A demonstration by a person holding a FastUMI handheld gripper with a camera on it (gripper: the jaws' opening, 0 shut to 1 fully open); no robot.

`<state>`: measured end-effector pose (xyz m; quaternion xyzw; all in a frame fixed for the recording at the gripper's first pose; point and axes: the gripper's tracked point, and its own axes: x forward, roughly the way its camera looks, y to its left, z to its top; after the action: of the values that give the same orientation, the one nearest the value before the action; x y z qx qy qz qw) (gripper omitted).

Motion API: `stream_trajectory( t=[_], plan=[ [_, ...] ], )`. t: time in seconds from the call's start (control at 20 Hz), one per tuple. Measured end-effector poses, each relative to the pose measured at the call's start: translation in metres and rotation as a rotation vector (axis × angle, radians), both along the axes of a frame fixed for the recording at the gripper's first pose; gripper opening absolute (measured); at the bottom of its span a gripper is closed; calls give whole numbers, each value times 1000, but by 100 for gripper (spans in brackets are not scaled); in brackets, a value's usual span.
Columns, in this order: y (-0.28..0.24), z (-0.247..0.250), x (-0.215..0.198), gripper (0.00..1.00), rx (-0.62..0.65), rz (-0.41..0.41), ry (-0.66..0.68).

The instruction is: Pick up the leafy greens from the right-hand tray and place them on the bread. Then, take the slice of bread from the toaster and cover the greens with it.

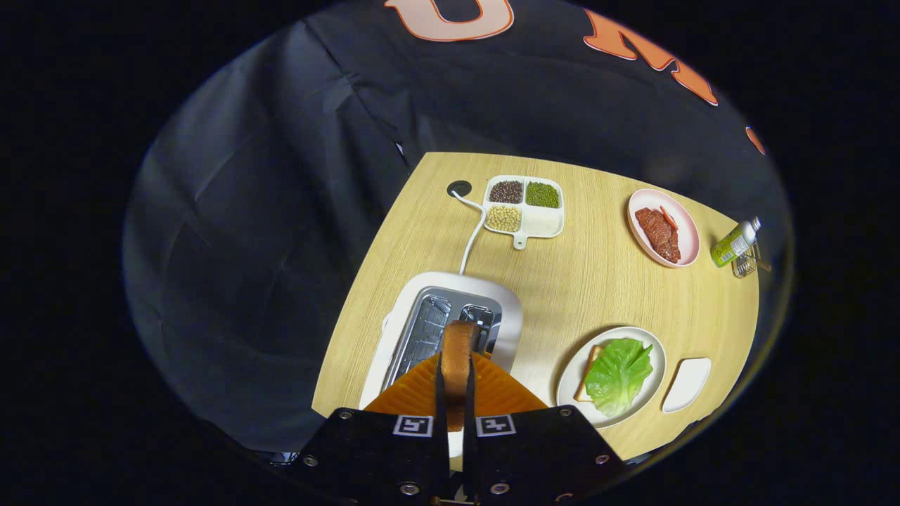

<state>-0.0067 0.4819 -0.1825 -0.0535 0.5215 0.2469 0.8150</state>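
Note:
My gripper (457, 383) is shut on a slice of bread (458, 351), held edge-on between the fingers and lifted above the white toaster (513, 309). The toaster's two slots (429, 330) sit just beyond and below the slice. To the right of the fingers a round white plate (650, 344) carries a green lettuce leaf (619, 376) lying on another bread slice (587, 379), of which only the left edge shows. A small white tray (687, 383) lies right of that plate.
A divided white dish (545, 225) with beans and grains stands at the far side, next to a cable hole (458, 187) and the toaster's white cord (474, 239). A pink plate (685, 235) holds meat. A green bottle (735, 244) stands near the table's right edge.

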Motion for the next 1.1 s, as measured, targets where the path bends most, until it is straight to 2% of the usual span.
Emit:
stream_trajectory(
  t=[0.6,0.8,1.1],
  plan=[
    [-20,69,-6,6,116,75,-100],
    [-45,80,-3,6,137,66,-122],
    [-101,74,5,6,136,11,-119]
  ],
)
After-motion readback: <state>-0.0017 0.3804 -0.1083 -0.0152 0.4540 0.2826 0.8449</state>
